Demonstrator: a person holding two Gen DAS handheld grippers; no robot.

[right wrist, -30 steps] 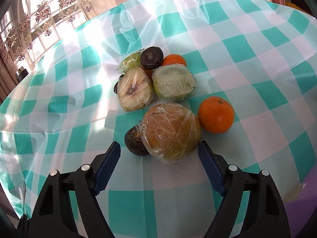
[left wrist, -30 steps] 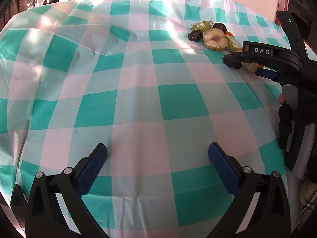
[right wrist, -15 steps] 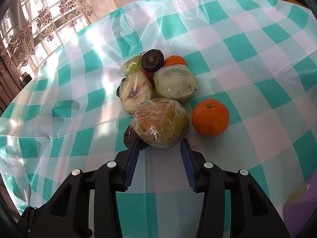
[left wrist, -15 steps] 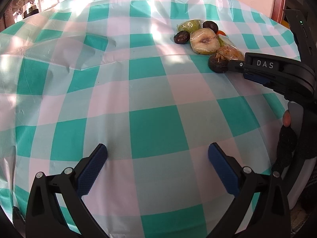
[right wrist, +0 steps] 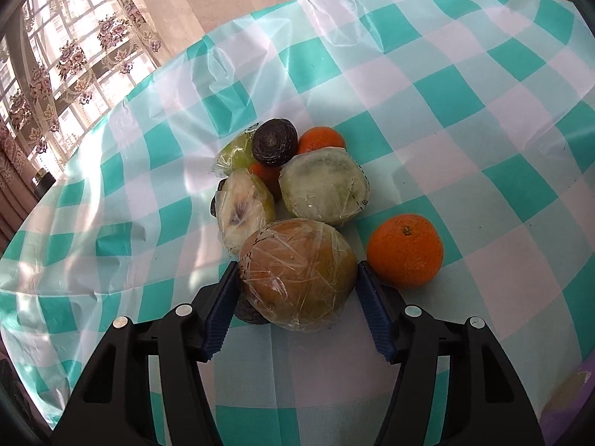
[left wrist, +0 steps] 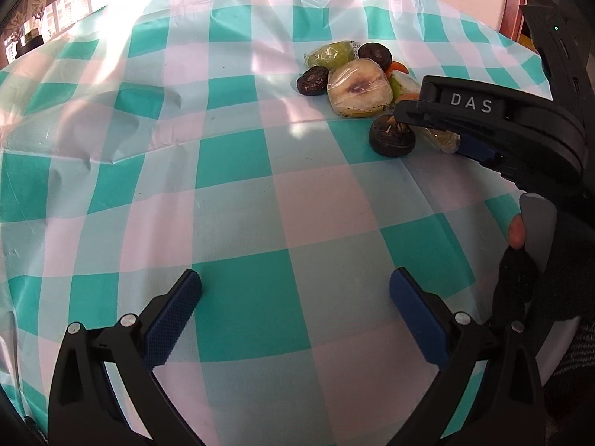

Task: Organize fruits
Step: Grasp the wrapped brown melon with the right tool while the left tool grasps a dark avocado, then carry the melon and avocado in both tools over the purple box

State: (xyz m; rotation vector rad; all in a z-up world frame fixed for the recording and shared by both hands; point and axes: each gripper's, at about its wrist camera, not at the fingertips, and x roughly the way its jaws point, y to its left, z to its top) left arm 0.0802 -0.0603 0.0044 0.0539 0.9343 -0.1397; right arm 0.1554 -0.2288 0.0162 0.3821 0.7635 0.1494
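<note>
The round table (right wrist: 483, 119) is covered by a glossy plastic cloth in teal, pale-mint and white checks, creased and rippled toward the window side, with bright glare across its folds.

The fruit lies in one tight cluster on the cloth, near the right gripper.

The right gripper (right wrist: 297, 290), black moulded plastic with ribbed blue pads, has just been opening slightly; its jaws sit against both flanks of the brownish-green round fruit wrapped in crinkled cling film (right wrist: 297, 275), clamped on it. From the left wrist view most of this fruit is hidden behind the gripper's black finger marked DAS.

The left gripper (left wrist: 295, 316), of the same build, stands with its jaws wide apart above bare cloth, nothing between them, well apart from the cluster.

Behind the held fruit lies a pale green cut half with a flat face, film-wrapped (right wrist: 323, 189), and beside it a cream cut half with a purplish centre, also wrapped (right wrist: 243, 212).

A whole orange with dimpled matt skin (right wrist: 405, 249) rests just beside the right pad of the right gripper, whether touching cannot be told.

A smaller orange fruit (right wrist: 319, 141) and a yellow-green wrapped piece (right wrist: 234, 154) lie at the far edge.

A dark wrinkled round fruit (right wrist: 274, 142) sits on top there; another dark wrinkled disc-shaped one (left wrist: 390, 137) lies beside the held fruit
</note>
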